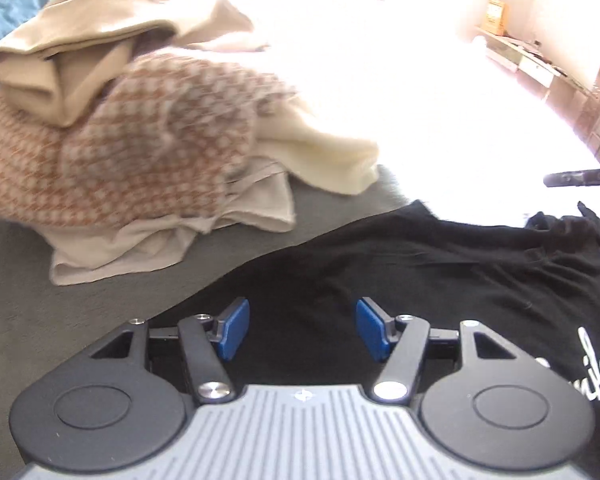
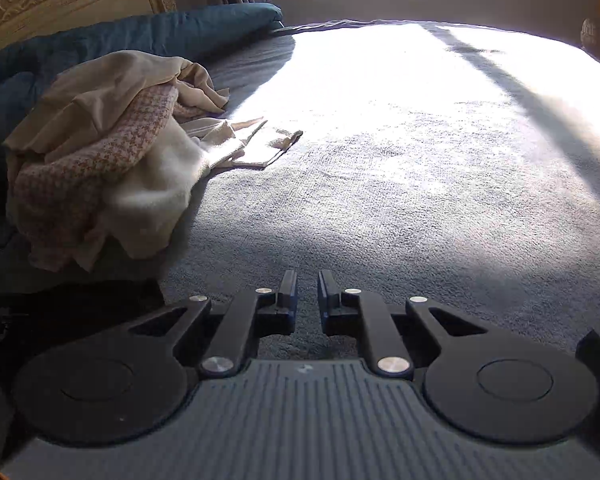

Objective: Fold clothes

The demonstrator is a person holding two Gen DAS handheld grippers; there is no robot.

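Note:
A black shirt (image 1: 440,272) with white lettering lies spread on the grey bed, right under my left gripper (image 1: 302,330). That gripper is open, its blue pads wide apart above the dark cloth with nothing between them. A heap of unfolded clothes (image 1: 120,140) sits to the left: beige pieces, a brown-and-white houndstooth knit and a cream fleece. In the right wrist view the same heap (image 2: 112,164) lies at the left, and a corner of the black shirt (image 2: 68,312) shows at the lower left. My right gripper (image 2: 307,298) hovers over bare bedcover with a narrow empty gap between its fingers.
The grey bedcover (image 2: 400,200) stretches wide to the right, half in bright sunlight. A teal duvet (image 2: 160,32) runs along the carved headboard behind the heap. A windowsill with clutter lies beyond the bed. A low shelf (image 1: 540,60) stands by the wall.

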